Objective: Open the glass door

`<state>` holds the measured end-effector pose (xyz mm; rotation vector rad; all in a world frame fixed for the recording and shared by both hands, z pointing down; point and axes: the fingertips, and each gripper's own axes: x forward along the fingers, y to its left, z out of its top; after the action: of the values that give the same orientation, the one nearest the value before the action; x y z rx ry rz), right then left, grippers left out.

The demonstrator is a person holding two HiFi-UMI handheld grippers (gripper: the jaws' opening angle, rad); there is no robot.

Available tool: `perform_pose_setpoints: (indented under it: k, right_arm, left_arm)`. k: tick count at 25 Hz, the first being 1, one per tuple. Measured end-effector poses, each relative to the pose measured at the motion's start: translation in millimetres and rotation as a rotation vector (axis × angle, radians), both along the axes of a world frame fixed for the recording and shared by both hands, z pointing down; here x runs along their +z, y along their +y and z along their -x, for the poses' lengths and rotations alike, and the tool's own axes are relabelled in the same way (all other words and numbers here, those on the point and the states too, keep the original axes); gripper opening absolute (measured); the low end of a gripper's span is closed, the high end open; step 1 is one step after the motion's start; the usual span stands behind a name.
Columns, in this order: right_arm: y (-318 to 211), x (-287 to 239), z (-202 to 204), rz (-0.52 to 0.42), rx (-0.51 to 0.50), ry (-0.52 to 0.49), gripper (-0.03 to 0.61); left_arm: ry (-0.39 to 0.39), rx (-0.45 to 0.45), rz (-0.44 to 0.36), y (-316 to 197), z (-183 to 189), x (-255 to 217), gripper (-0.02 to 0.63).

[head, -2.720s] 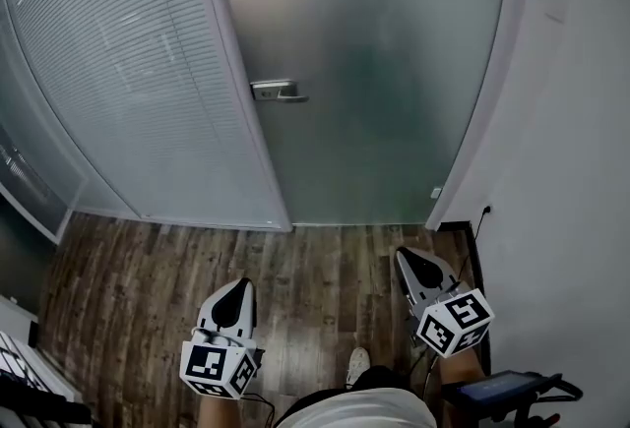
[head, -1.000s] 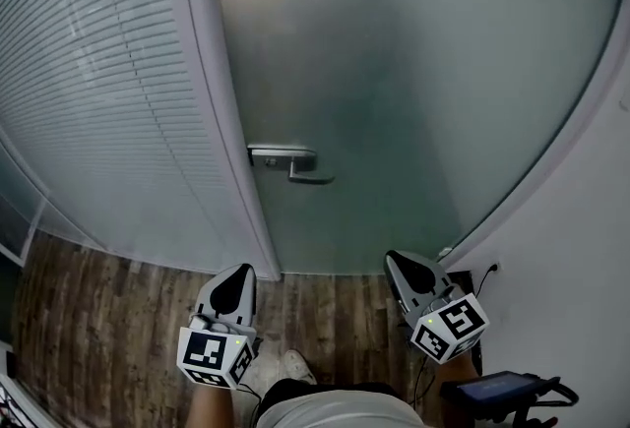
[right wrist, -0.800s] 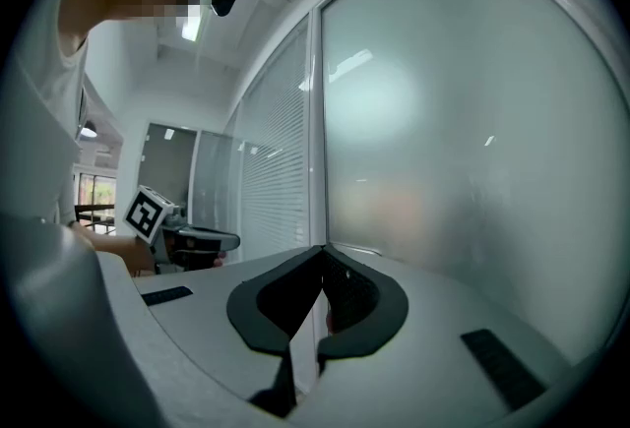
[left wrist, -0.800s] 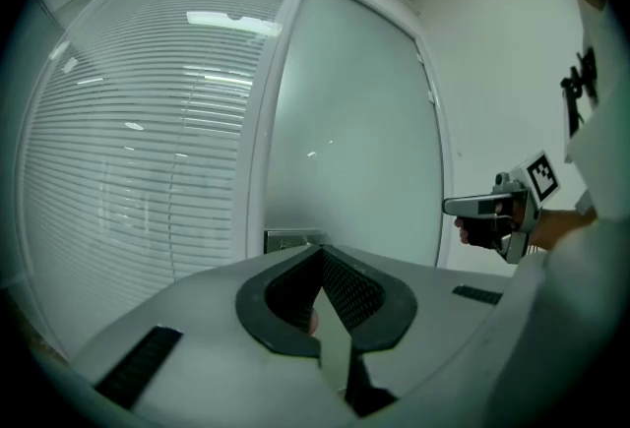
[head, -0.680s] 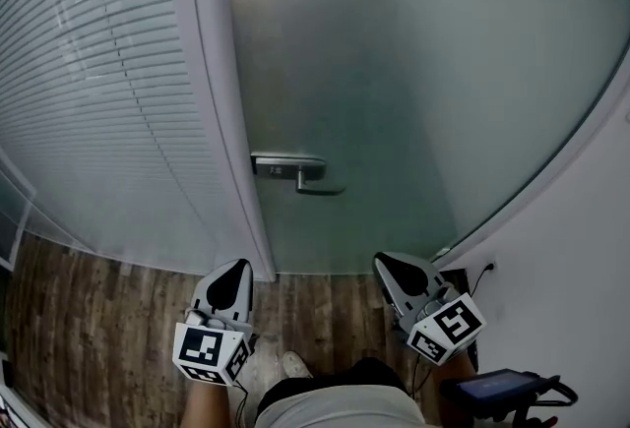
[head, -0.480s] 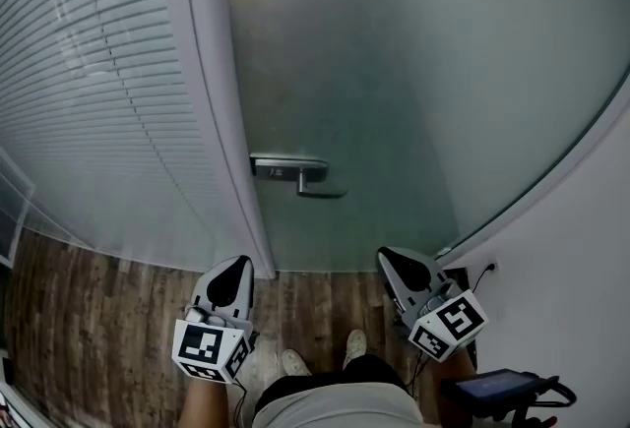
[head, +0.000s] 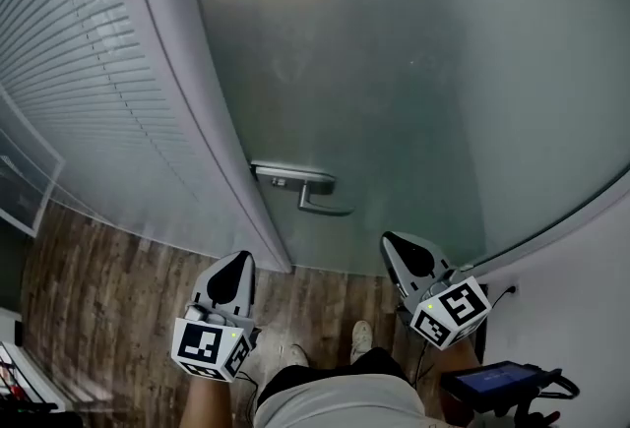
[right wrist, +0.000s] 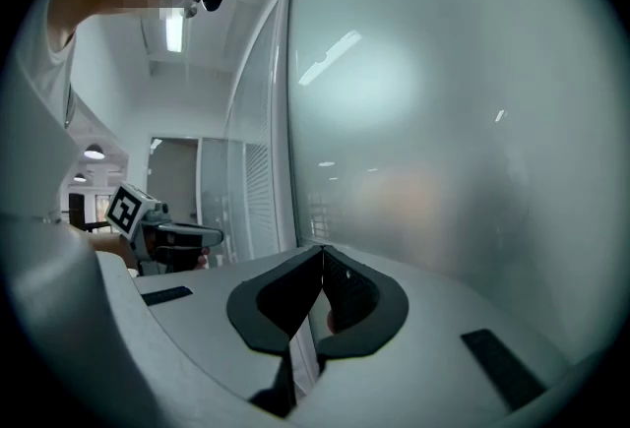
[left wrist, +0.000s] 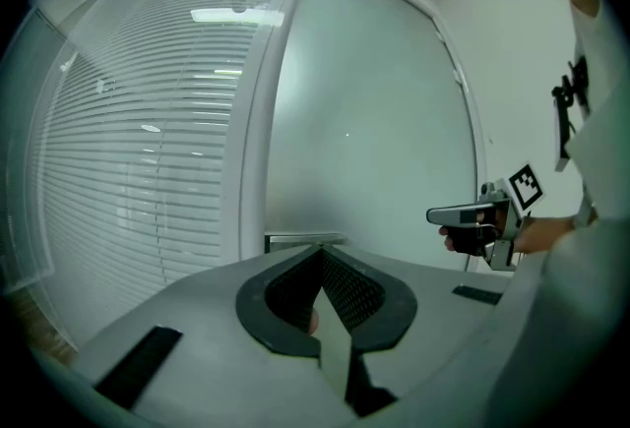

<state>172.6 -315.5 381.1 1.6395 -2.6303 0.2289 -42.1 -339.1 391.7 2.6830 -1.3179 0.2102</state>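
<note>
**Head view, left to right**

1. Slatted blind panel (head: 69,72). Pale, behind glass, filling 9 to 11 o'clock.
2. Wood-plank floor (head: 103,278). Dark, at 7 to 8 o'clock, below the panel.
3. Left gripper (head: 238,264). At 7 o'clock, its marker cube (head: 209,349) at the rear. It points toward the foot of the frame post. In the left gripper view the jaws are pressed together tip to tip with nothing between them.
4. Frame post (head: 187,111). Pale, running from 11 o'clock down to about 6 o'clock. It separates the blind panel from the door.
5. Lever handle (head: 307,190). Metal, mounted on the door's left edge just beside the frame post. The lever lies level and points toward 3 o'clock. It sits at 1 o'clock from the left gripper and 10 o'clock from the right gripper, clear of both.
6. Frosted glass door (head: 413,72). It fills 12 to 3 o'clock, and its left edge meets the frame post.
7. Shoe (head: 360,339). At 6 o'clock, on the floor between the grippers.
8. Right gripper (head: 390,241). At 5 o'clock, aimed at the door's lower part. In the right gripper view the jaws are clamped together and empty.
9. White wall (head: 581,308). At 4 o'clock.
10. Screen device (head: 489,380). At 5 o'clock, low by the frame edge.
</note>
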Motion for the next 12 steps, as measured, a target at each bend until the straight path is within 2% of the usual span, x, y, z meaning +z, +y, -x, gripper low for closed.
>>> perform_pose_setpoints:
  k: [5, 12]
  right_arm:
    - [-34.6, 20.7, -39.8, 0.037, -0.028, -0.019, 0.002]
    - [-46.2, 31.7, -22.1, 0.073, -0.131, 0.047, 0.005]
  left_arm:
    - [-0.019, -0.041, 0.009, -5.9, -30.9, 8.8, 0.0]
    - [-0.023, -0.075, 0.021, -3.8, -32.1, 12.4, 0.0]
